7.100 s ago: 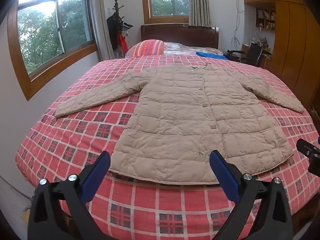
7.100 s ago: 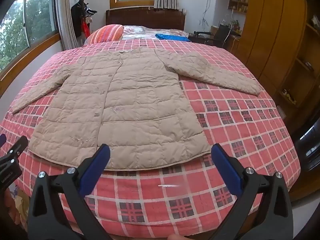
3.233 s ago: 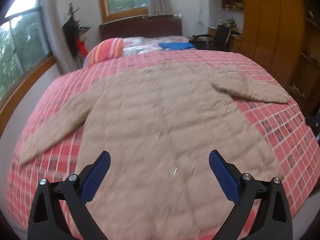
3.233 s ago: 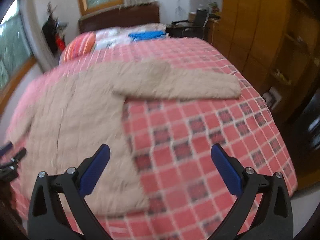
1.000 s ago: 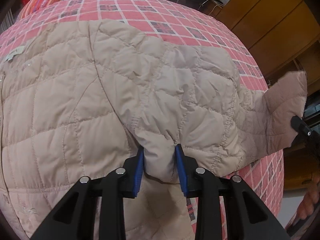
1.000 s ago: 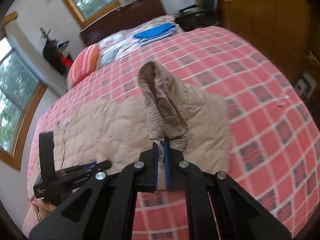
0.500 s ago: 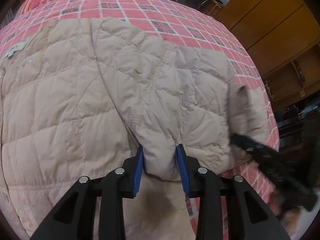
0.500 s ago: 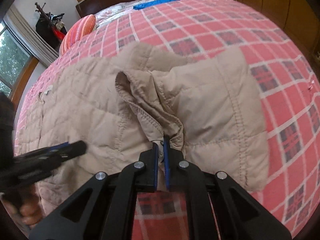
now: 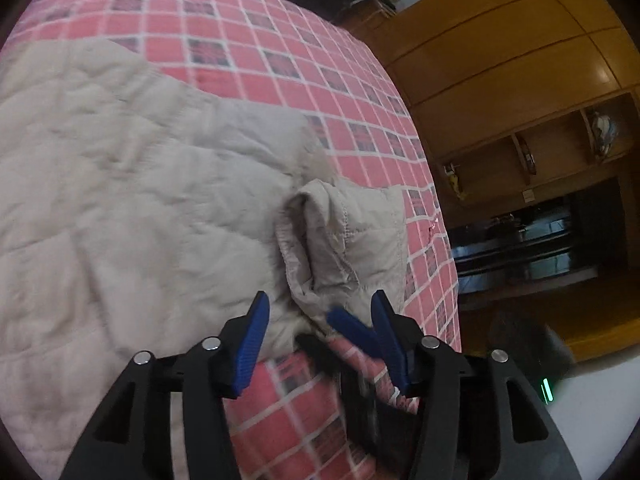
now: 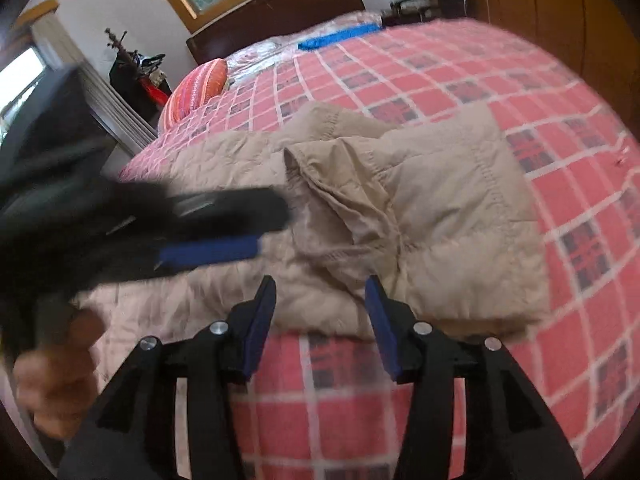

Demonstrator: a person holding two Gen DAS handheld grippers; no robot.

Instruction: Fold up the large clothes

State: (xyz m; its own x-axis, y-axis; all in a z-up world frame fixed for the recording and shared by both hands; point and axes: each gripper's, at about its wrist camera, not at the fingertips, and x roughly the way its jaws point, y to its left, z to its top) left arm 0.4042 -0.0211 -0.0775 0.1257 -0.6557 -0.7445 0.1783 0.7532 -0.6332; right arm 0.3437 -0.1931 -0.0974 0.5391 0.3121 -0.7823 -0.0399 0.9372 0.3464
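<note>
A beige quilted jacket lies flat on the red checked bed cover. Its right sleeve is folded back over the body, with the cuff bunched and open at the fold. My left gripper is open just short of the cuff, with nothing between its fingers. My right gripper is also open and empty, at the near edge of the folded sleeve. The right wrist view shows the left gripper as a blur held by a hand. One blue finger of the right gripper crosses the left wrist view.
A wooden wardrobe with shelves stands close to the bed's right side. At the head of the bed are a striped pillow, a blue folded cloth and a dark headboard. A coat stand is by the window wall.
Both grippers have let go of the sleeve and opened. The sleeve now rests folded on the jacket, and both grippers have drawn back toward the bed's near edge.
</note>
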